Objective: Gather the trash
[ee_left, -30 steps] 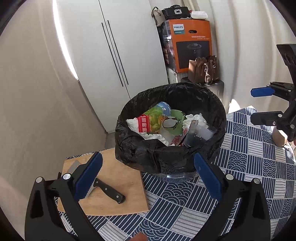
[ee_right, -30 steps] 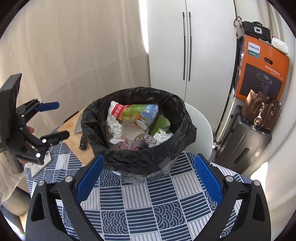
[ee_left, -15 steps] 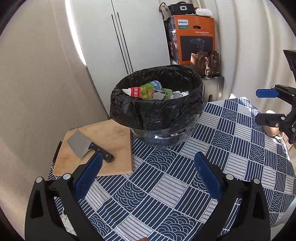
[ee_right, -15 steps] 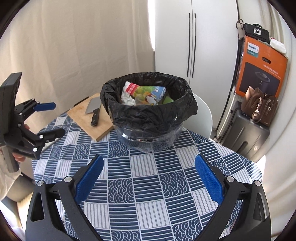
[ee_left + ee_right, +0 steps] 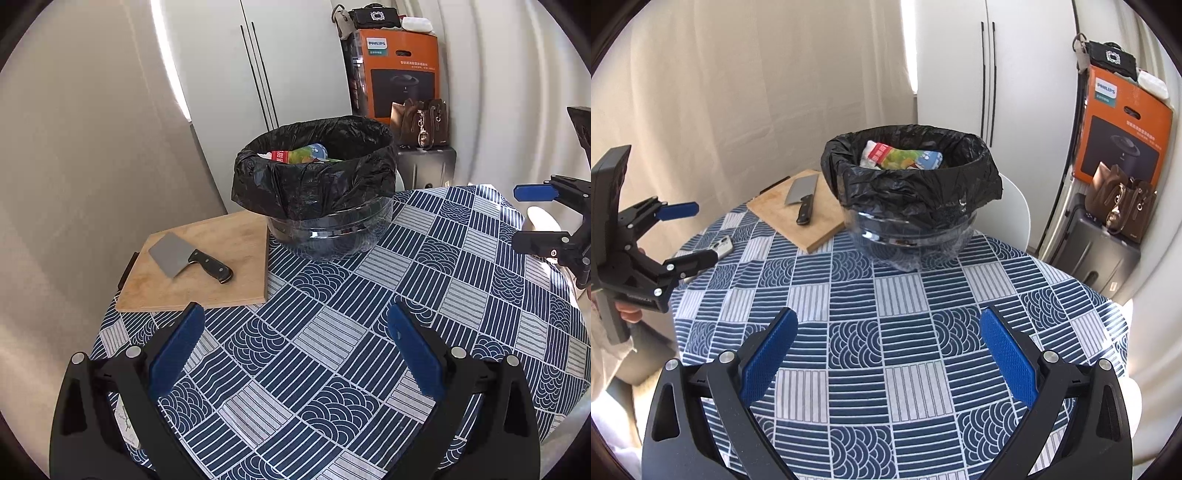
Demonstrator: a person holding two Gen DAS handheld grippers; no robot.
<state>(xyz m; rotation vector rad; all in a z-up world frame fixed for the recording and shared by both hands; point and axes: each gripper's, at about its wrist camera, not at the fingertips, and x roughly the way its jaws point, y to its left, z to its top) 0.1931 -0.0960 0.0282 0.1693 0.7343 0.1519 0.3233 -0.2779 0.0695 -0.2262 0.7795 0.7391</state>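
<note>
Trash (image 5: 903, 158) fills black-lined bin (image 5: 908, 206); both claws gape empty.

trash (image 5: 300, 154) mostly hidden inside bin liner (image 5: 314, 181), suitcase (image 5: 1097, 251) partly hidden

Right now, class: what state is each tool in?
Left tool: open, holding nothing.
Right tool: open, holding nothing.

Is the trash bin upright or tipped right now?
Upright. The trash bin stands on the table with its rim level, wrappers showing above the liner.
</note>
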